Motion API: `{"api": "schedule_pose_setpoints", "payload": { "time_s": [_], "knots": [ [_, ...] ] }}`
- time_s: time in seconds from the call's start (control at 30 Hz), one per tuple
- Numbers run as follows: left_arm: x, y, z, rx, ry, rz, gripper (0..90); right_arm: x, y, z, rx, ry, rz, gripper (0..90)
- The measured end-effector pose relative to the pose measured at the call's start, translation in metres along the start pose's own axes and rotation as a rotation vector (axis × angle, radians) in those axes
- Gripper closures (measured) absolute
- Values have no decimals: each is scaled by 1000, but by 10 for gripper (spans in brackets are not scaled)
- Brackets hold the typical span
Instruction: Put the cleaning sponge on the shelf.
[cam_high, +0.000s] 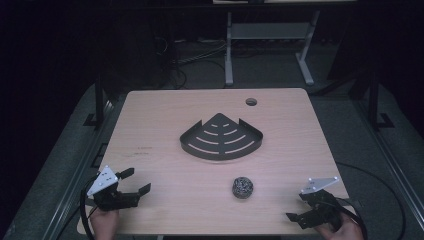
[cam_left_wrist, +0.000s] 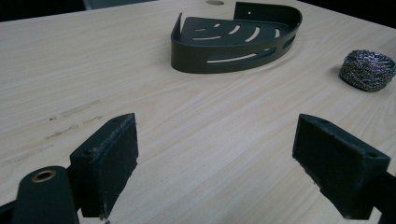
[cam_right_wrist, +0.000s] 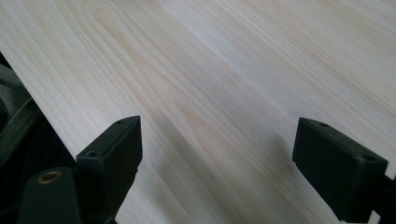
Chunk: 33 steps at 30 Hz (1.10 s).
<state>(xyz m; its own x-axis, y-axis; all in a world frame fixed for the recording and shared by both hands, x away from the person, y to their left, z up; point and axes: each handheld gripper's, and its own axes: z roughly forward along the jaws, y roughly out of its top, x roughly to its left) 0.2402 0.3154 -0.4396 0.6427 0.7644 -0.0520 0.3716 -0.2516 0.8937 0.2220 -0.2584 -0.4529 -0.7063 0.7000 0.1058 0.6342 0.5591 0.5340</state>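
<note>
Gaping empty, both claws (cam_high: 134, 181) (cam_high: 300, 207)

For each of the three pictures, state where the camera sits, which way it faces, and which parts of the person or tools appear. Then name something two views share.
High view: above the person's side, facing forward and down on the table; both hands, left tool, right tool.
Left gripper view: rides the left tool, open, facing rack and scrubber.
Right gripper view: rides the right tool, open, facing bare wood.
Shared: rack and scrubber, high and left views.
</note>
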Motion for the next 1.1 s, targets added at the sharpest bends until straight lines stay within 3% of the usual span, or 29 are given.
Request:
{"api": "schedule_pose_setpoints", "payload": {
  "time_s": [0.23,0.43,1.1],
  "knots": [
    [-3,0,0,-2,0,-3,137,5,8,0,-5,24,-18,154],
    [-6,1,2,4,-8,16,137,19,23,1,15,27,-90,154],
    [-5,1,1,2,-9,17,137,30,43,16,48,68,-137,142]
  ]
}}
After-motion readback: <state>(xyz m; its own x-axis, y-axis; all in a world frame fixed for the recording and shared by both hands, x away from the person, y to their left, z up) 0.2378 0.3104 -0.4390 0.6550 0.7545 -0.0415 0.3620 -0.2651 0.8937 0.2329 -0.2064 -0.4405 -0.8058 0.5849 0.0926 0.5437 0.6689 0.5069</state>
